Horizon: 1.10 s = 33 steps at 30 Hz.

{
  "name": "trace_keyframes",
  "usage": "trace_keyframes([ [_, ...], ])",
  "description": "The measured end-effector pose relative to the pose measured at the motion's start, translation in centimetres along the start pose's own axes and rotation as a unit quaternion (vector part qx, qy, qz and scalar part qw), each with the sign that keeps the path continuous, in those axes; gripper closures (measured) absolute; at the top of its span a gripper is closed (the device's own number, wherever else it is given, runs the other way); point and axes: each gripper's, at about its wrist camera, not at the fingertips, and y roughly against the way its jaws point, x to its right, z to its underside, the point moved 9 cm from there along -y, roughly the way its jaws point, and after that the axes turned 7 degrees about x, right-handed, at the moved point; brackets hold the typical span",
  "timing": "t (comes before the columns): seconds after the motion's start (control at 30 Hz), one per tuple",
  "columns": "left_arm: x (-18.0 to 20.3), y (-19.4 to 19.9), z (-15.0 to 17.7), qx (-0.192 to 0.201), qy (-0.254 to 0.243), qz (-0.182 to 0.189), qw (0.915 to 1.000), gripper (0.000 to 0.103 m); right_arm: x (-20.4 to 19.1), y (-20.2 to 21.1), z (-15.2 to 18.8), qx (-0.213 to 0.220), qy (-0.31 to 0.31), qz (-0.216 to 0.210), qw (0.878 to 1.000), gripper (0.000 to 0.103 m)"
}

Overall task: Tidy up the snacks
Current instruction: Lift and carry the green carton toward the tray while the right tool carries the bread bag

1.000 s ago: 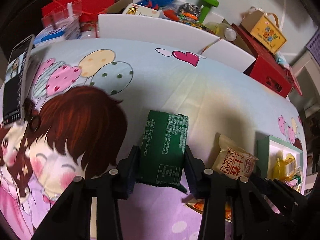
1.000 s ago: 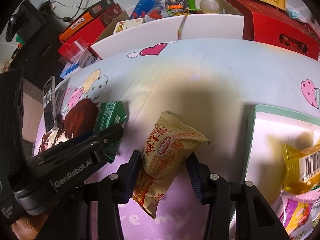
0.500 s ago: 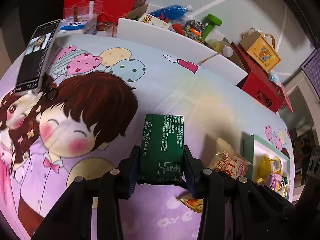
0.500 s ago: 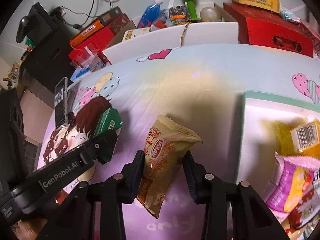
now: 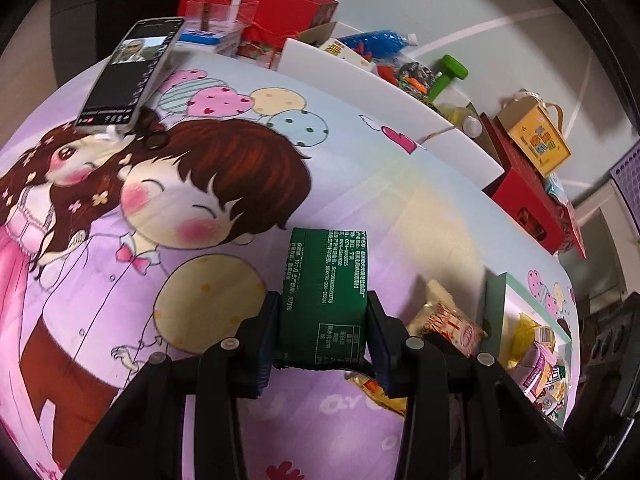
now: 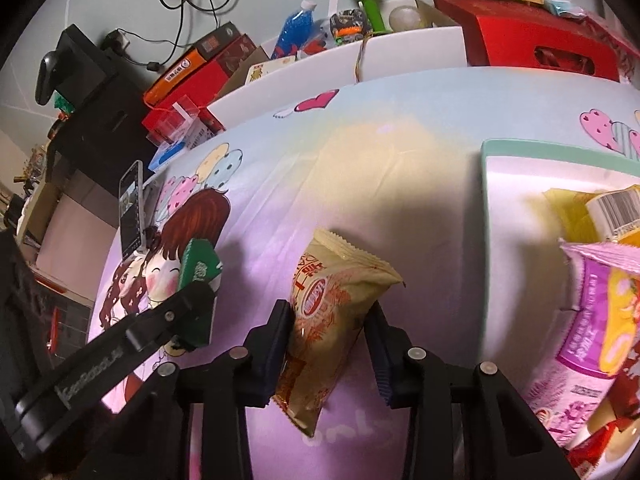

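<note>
Left wrist view: the left gripper [image 5: 323,334] is clamped on a dark green snack pack [image 5: 325,292]. Both pads press its long sides, and the printed white text faces the camera. The pack is lifted clear of the cartoon-print cloth [image 5: 168,248] that covers the table. Just right of it, a cream-and-orange snack bag [image 5: 446,320] shows between the fingers of the other tool. Beyond that sits the green-rimmed tray [image 5: 494,304], with several packets in it. A phone [image 5: 132,70] stands propped at the far left of the cloth.

Right wrist view: the right gripper [image 6: 329,346] has the cream-and-orange snack bag [image 6: 332,320] between its jaws. The left pad presses the bag's side; the right pad sits against its lower edge. The jaws have just been closing on it, and the bag hangs tilted, top corner toward the tray. The tray's rim [image 6: 486,216] is near, to the right, holding a pink-and-purple packet [image 6: 592,320] and a yellow one [image 6: 572,208]. At left, the left gripper [image 6: 188,312] carries the green pack [image 6: 198,268] above the cloth.
</note>
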Motion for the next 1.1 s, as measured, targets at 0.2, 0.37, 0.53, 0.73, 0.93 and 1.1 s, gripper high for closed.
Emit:
trace_keyframes([
  [0.2, -1.3, -0.5, 0.4, -0.002, 0.009, -0.008, 0.9999, 0.061, -0.6, -1.0, -0.1, -0.015, 0.014, 0.015, 1.000, 0.060],
  [0.37, -1.9, -0.6, 0.6, -0.003, 0.017, -0.003, 0.9998, 0.061, -1.0, -1.1, -0.3, -0.032, 0.024, 0.033, 0.999, 0.059],
  [0.53, -2.3, -0.5, 0.6, -0.003, 0.015, -0.001, 0.9999, 0.061, -0.7, -1.6, 0.2, -0.073, -0.001, 0.031, 0.997, 0.056],
  [0.73, -2.6, -0.3, 0.6, -0.004, 0.019, 0.006, 0.9998, 0.061, -1.3, -2.1, 0.6, -0.083, 0.014, 0.059, 0.995, 0.052],
  [0.93, -2.9, -0.4, 0.6, -0.006, 0.026, 0.015, 0.9995, 0.061, -2.0, -2.3, 0.9, -0.079, 0.048, 0.087, 0.992, 0.053],
  [1.1, -3.2, -0.3, 0.6, -0.006, 0.028, 0.014, 0.9995, 0.061, -2.3, -1.9, 1.1, -0.066, 0.053, 0.075, 0.994, 0.056],
])
